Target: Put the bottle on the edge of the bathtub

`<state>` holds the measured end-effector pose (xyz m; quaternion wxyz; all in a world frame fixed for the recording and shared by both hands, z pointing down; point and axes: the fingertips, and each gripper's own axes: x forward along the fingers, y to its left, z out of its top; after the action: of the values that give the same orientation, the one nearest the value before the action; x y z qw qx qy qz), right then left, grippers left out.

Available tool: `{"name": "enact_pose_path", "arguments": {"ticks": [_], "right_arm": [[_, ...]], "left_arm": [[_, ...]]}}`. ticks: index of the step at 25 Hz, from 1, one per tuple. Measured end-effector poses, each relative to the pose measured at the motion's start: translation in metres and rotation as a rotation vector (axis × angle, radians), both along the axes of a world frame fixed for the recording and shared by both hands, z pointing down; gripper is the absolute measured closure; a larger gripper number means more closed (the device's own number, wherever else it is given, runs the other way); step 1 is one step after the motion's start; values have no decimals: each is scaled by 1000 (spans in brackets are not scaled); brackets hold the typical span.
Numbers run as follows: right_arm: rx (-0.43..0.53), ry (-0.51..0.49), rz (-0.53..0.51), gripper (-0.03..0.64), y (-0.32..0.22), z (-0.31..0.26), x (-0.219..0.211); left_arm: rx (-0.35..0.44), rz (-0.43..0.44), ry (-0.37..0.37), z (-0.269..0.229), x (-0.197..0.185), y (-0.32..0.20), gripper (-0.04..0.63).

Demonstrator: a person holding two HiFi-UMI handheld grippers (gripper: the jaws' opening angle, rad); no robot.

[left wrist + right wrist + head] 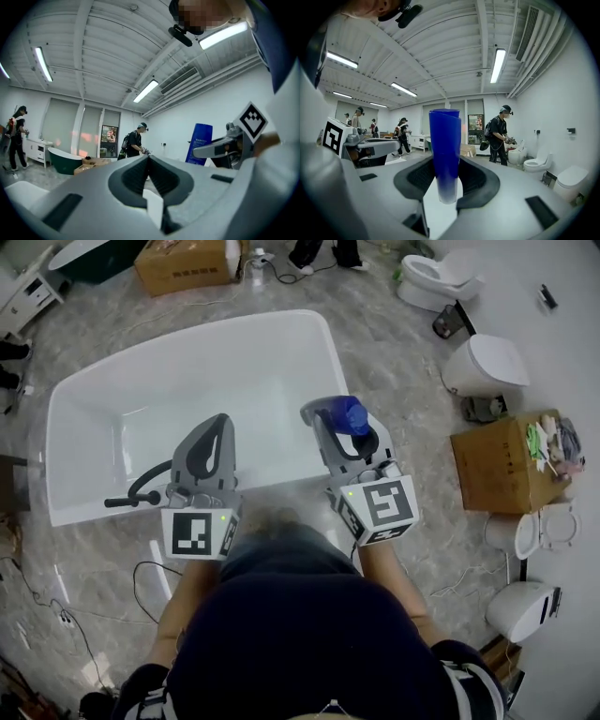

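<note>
My right gripper [337, 414] is shut on a blue bottle [352, 414], held over the near right corner of the white bathtub [187, 341]. In the right gripper view the blue bottle [445, 150] stands upright between the two dark pads of the right gripper [446, 163], which points up toward the room and ceiling. The left gripper [221, 424] hovers over the tub's near rim. Its jaws are shut with nothing between them. From its own view the left gripper [148, 158] also points upward, with its tips meeting.
A black hand shower [141, 493] lies on the tub's near left rim. To the right stand a cardboard box [502, 465] and toilets [483, 367] [525, 606]. Another box [183, 263] sits behind the tub. Cables trail on the floor at lower left. People [501, 133] walk in the room.
</note>
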<state>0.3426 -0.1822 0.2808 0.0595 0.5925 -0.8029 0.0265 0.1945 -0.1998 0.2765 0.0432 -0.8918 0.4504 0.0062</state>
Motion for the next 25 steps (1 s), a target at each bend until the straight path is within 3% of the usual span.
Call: {"name": "enact_pose_path", "arguments": {"ticks": [9,25], "right_arm": [[-19,15,-103,456,-17,3,-14],[-84,21,-156,456,-41,64,-50]], "left_arm": [[7,-92,11,-4,-13,-8,594],[-48,-90,-50,36,-32,-19,594]]}}
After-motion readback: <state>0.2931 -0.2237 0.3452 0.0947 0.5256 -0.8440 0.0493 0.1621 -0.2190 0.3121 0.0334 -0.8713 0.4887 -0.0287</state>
